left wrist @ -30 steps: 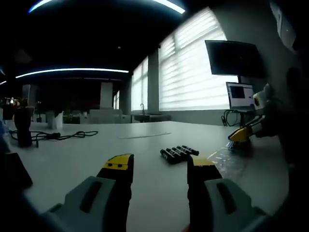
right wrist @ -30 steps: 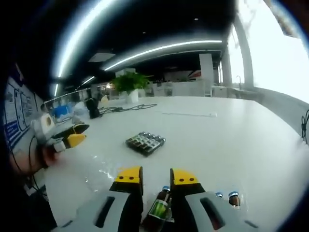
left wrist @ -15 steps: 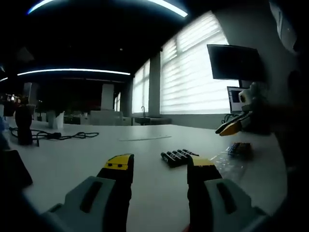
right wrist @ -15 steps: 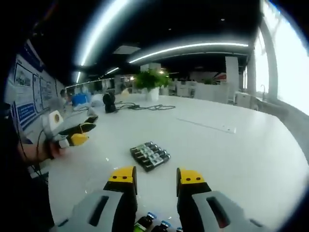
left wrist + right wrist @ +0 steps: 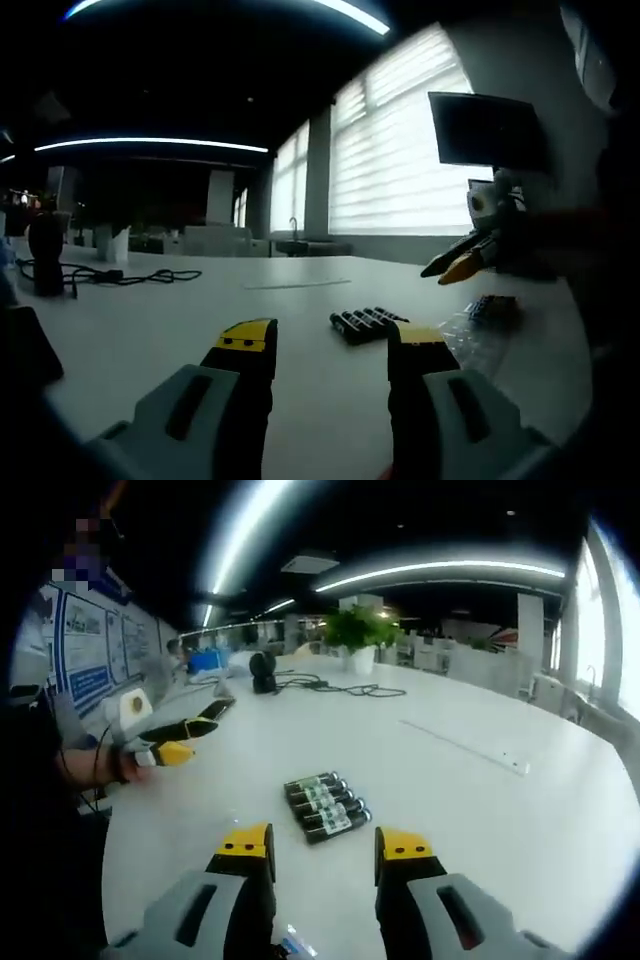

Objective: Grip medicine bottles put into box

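Bottles (image 5: 326, 806), seemingly dark glass cylinders, lie side-by-side

**A dim open office around a white surface**

We see a broad white surface (image 5: 480, 810) under long ceiling light strips (image 5: 440, 572). Tall windows with pale blinds (image 5: 400, 160) glow behind a dark wall monitor (image 5: 487, 128). A potted plant (image 5: 360, 635) and black cables (image 5: 110, 277) lie far off; beyond them, perhaps desks.

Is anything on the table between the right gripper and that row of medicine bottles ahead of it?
Nothing visible. In the right gripper view, bare white table lies between the open right gripper and the row of medicine bottles. The left gripper is off to the side.
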Action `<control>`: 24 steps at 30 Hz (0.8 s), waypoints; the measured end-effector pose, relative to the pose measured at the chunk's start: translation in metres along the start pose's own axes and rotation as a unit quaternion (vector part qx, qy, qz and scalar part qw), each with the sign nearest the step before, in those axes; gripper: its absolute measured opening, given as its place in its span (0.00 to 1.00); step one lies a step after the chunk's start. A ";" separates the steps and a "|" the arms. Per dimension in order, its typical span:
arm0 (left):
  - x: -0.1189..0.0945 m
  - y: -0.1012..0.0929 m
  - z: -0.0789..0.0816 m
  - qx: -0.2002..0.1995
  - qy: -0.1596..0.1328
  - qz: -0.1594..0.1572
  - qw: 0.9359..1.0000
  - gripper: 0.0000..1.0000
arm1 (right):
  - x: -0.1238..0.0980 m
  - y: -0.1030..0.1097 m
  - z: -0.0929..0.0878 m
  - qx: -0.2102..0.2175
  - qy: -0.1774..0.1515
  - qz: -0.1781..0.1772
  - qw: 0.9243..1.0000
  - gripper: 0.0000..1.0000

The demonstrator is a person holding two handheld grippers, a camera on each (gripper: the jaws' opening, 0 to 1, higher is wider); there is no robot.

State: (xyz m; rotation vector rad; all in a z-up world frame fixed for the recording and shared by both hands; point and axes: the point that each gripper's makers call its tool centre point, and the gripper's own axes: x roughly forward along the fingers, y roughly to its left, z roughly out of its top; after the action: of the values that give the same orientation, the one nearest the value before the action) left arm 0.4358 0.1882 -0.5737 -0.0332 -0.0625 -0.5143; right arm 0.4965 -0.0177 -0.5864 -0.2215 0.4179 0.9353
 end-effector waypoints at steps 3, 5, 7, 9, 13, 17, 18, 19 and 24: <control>0.000 -0.001 -0.001 0.003 0.002 -0.001 1.000 0.37 | 0.005 -0.001 -0.001 -0.009 0.009 0.007 1.000 0.36; 0.000 -0.001 -0.001 0.004 0.003 -0.002 1.000 0.37 | 0.007 -0.001 -0.001 -0.014 0.014 0.016 1.000 0.38; 0.001 -0.001 -0.002 0.003 0.004 -0.002 1.000 0.37 | 0.011 -0.001 0.001 -0.025 0.018 0.022 0.999 0.39; 0.001 -0.001 -0.002 0.004 0.005 -0.002 1.000 0.37 | 0.014 -0.002 0.003 -0.037 0.021 0.028 0.999 0.41; 0.001 -0.001 -0.002 0.004 0.005 -0.002 1.000 0.37 | 0.020 -0.006 0.003 -0.055 0.034 0.046 0.997 0.44; 0.001 -0.002 -0.002 0.003 0.006 -0.003 1.000 0.37 | 0.024 -0.007 0.004 -0.060 0.043 0.065 0.995 0.44; 0.001 -0.002 -0.002 0.003 0.006 -0.004 1.000 0.37 | 0.026 -0.007 0.003 -0.062 0.046 0.069 0.995 0.45; 0.001 -0.002 -0.002 0.003 0.006 -0.004 1.000 0.37 | 0.028 -0.006 0.001 -0.069 0.052 0.076 0.993 0.45; 0.001 -0.002 -0.002 0.000 0.006 -0.006 1.000 0.37 | 0.038 -0.006 0.000 -0.095 0.063 0.088 0.990 0.48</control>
State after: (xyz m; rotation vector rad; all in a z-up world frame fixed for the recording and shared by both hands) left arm 0.4361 0.1857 -0.5760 -0.0301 -0.0514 -0.5259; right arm 0.5212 0.0067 -0.6034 -0.4251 0.4706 1.1401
